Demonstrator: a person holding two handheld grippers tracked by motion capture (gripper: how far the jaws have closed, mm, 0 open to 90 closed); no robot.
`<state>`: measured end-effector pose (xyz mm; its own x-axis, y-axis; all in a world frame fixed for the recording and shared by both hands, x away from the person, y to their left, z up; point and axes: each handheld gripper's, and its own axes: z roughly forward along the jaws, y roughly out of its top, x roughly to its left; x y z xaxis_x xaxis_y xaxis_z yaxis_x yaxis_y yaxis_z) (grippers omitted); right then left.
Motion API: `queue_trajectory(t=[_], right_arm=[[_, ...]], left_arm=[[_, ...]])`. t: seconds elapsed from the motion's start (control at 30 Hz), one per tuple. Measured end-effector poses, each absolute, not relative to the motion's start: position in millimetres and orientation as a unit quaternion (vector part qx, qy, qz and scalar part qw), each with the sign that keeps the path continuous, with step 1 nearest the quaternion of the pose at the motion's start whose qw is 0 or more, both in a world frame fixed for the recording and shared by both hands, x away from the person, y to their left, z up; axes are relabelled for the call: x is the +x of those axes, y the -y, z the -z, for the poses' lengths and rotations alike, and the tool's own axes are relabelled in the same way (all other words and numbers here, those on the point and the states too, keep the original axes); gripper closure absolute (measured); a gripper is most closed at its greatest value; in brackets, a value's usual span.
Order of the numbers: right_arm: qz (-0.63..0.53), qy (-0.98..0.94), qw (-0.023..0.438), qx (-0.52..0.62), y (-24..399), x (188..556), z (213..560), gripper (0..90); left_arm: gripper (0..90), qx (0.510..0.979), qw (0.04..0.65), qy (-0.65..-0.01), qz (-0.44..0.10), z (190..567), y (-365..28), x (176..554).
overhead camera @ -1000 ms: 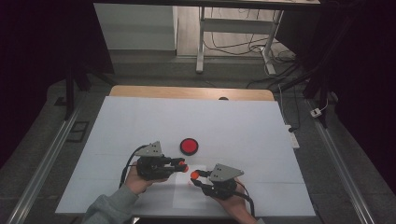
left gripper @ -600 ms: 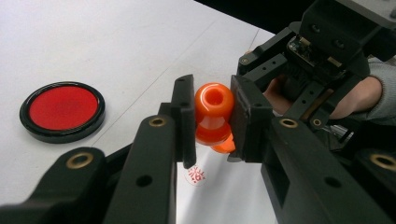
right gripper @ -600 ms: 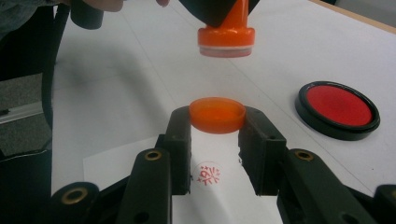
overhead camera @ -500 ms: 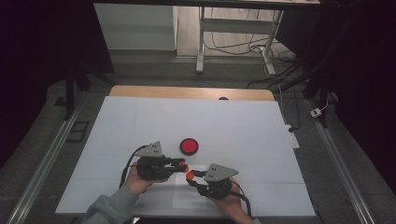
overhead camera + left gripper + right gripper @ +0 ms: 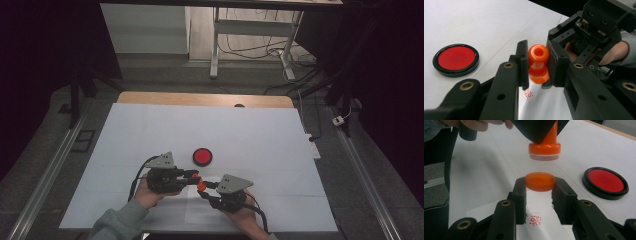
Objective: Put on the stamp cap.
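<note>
Left gripper clamped on orange stamp, held above white sheet. Right gripper clamped on orange cap, directly beneath stamp face, small gap between. Red imprint on sheet below, at 6 o'clock from cap. Ink pad at 12 o'clock from grippers, apart. Step judged: recapping stamp after printing. Next move calls for aligning cap under stamp base, pressing the two together squarely.
</note>
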<state>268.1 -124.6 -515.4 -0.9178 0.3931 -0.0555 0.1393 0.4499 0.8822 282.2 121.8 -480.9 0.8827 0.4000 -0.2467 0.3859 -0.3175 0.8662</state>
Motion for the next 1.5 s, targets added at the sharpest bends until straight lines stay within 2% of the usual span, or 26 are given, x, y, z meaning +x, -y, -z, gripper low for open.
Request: queue_trajectory(t=[1.5], right_arm=[[-0.523, -0.826, 0.108, 0.178, 122.5, 272.5, 512.2, 64.6]], left_arm=[[72.6, 0.814, 0.529, -0.239, -0.003, 484.8, -116.9, 281.1]])
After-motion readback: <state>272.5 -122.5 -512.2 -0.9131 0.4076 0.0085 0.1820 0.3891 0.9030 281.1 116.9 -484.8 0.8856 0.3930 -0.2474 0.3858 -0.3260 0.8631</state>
